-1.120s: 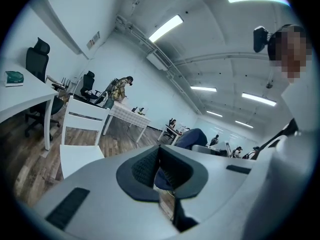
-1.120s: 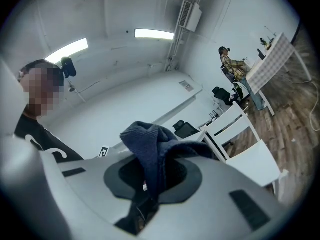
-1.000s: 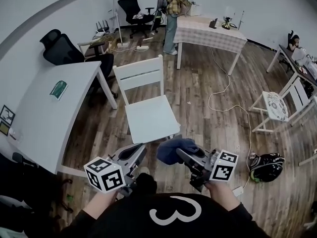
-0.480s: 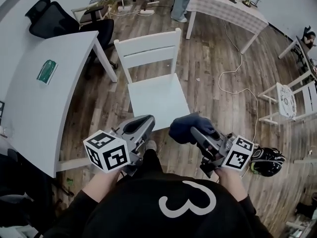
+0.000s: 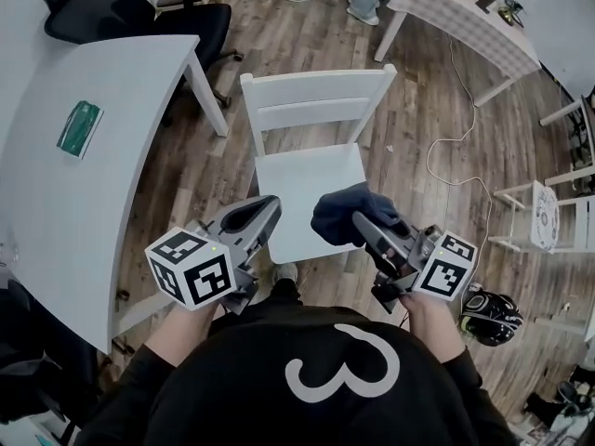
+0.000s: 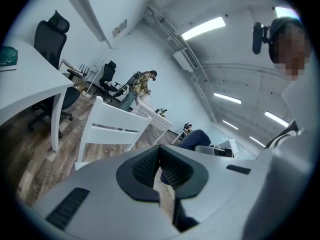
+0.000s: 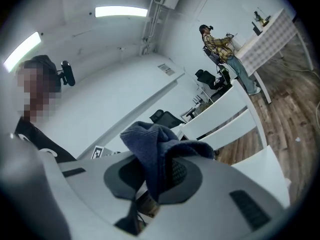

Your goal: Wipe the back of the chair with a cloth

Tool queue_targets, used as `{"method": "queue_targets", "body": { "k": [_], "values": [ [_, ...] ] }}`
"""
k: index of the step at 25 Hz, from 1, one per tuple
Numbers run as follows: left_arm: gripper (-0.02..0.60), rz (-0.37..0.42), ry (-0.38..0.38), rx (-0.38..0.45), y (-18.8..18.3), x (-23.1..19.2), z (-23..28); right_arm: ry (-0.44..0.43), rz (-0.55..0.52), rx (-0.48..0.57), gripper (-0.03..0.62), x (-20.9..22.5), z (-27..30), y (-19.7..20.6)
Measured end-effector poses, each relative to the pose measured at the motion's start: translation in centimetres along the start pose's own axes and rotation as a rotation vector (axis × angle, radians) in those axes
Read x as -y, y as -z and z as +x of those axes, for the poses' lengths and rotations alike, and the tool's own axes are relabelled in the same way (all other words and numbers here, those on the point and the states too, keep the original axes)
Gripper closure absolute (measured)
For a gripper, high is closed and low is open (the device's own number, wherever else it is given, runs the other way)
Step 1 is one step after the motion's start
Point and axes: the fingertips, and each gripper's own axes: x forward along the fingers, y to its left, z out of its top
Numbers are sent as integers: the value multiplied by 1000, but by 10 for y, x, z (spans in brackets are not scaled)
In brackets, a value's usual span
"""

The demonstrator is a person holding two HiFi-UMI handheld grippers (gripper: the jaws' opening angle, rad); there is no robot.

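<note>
On the plank floor (image 5: 390,156), the white chair's back (image 5: 316,100) stands at twelve o'clock; the right gripper (image 5: 364,223), pinching the blue cloth (image 5: 342,214), should sweep it flat, the left gripper (image 5: 260,214) pressed together, empty.

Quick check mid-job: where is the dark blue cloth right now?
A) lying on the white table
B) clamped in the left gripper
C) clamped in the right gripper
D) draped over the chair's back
C: the right gripper view shows the cloth pinched between the jaws of the right gripper, clear of the chair's back; the left gripper is shut on nothing.
</note>
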Motion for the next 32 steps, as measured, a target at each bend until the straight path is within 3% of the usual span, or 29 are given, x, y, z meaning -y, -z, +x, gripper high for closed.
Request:
{"method": "queue_targets", "body": {
  "k": [6, 13, 19, 23, 28, 32],
  "values": [
    [568, -29, -46, 14, -17, -31, 17, 0, -14, -20, 545, 26, 39, -22],
    [568, -41, -150, 64, -38, -57, 30, -34, -42, -95, 545, 61, 79, -34],
    [568, -75, -200, 100, -48, -69, 34, -58, -110, -135, 545, 78, 121, -56],
    [568, -101, -243, 118, -53, -89, 24, -17, -145, -158, 545, 94, 157, -57],
    [568, -126, -298, 137, -43, -85, 19, -36, -170, -186, 545, 99, 169, -50],
    [568, -161, -340, 160, -45, -108, -2, -20, -210, -234, 545, 107, 209, -40]
  ]
}}
